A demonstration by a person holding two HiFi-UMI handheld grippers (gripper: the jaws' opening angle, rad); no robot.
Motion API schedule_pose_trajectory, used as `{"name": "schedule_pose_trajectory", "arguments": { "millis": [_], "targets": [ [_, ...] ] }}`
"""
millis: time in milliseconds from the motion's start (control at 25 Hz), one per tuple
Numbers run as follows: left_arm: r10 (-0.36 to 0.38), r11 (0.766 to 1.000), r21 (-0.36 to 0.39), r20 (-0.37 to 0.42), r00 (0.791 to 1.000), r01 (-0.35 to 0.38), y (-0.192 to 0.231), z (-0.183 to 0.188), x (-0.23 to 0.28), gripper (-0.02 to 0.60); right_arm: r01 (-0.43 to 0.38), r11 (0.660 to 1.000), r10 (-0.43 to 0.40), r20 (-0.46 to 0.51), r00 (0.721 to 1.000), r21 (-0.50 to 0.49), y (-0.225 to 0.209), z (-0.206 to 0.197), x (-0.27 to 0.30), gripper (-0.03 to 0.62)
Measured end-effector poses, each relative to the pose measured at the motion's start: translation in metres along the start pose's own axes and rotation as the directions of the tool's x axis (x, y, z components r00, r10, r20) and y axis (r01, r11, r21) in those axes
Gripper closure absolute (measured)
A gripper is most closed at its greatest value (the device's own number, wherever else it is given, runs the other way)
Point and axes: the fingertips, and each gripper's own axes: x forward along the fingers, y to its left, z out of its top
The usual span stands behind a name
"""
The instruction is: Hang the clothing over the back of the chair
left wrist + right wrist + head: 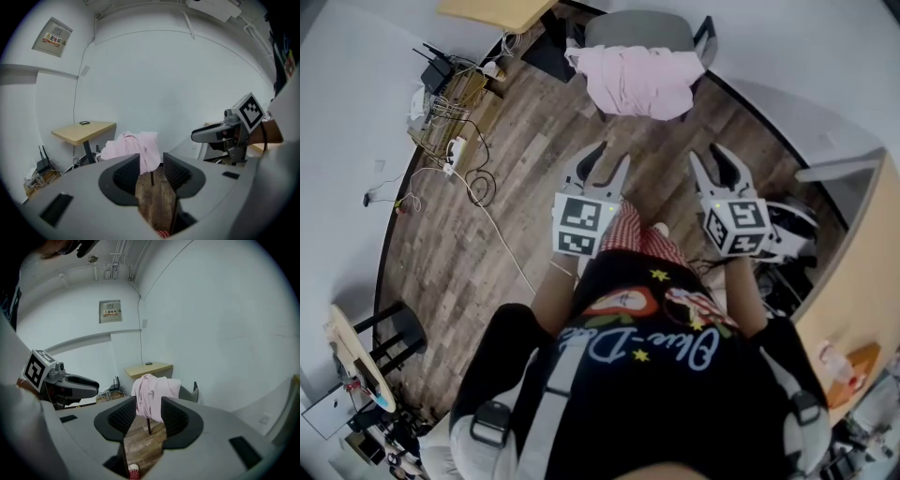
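Just past the person's black shirt (656, 375), the left gripper (607, 164) and right gripper (714, 161) are both open and empty. The pink clothing (637, 80) sits bunched on the far grey chair (642, 28). Being bunched, it might slide off.

You have a light wooden desk (487, 11) as reference, with a small dark object (84, 123) lying on its top. A black router (434, 67) and tangled cables (450, 131) sit on the plank floor (516, 178) beside it. A wall sign (111, 311) hangs higher up, off to one side of it, and a black stool (394, 333) stands well apart from it.
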Motion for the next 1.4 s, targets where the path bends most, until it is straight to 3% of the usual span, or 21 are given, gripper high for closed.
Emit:
{"name": "schedule_pose_trajectory", "arguments": {
  "millis": [160,320,440,480,640,920,1400],
  "targets": [
    [-0.052,0.999,0.018,0.03,0.998,0.051,-0.014,0.008,-0.006,0.428,0.004,1.0,-0.005,0.059,0.998,0.007,0.005,0.015,-0.009,0.45],
    [-0.067,0.998,0.008,0.112,0.991,0.067,-0.019,0.025,-0.018,0.432,-0.018,1.0,0.019,0.12,0.993,-0.015,0.014,0.032,-0.022,0.451],
    [-0.055,0.998,-0.01,0.181,0.982,0.057,-0.017,0.042,-0.025,0.57,-0.014,1.0,0.015,0.154,0.988,-0.004,0.015,0.045,-0.029,0.456],
    [-0.052,0.998,-0.022,0.196,0.979,0.058,-0.016,0.047,-0.028,0.58,-0.006,1.0,0.007,0.162,0.987,-0.004,0.014,0.049,-0.03,0.493],
    [-0.062,0.997,-0.036,0.223,0.973,0.072,-0.018,0.063,-0.037,0.58,0.007,0.999,-0.001,0.183,0.983,-0.035,0.019,0.067,-0.037,0.591],
    [-0.041,0.998,0.047,0.248,0.968,0.031,-0.025,0.081,-0.047,0.58,-0.014,0.998,0.027,0.212,0.977,-0.063,0.027,0.083,-0.044,0.594],
    [-0.043,0.998,0.047,0.268,0.962,0.032,-0.037,0.086,-0.053,0.58,-0.058,0.995,0.076,0.235,0.969,-0.08,0.04,0.092,-0.054,0.594]
  ]
}}
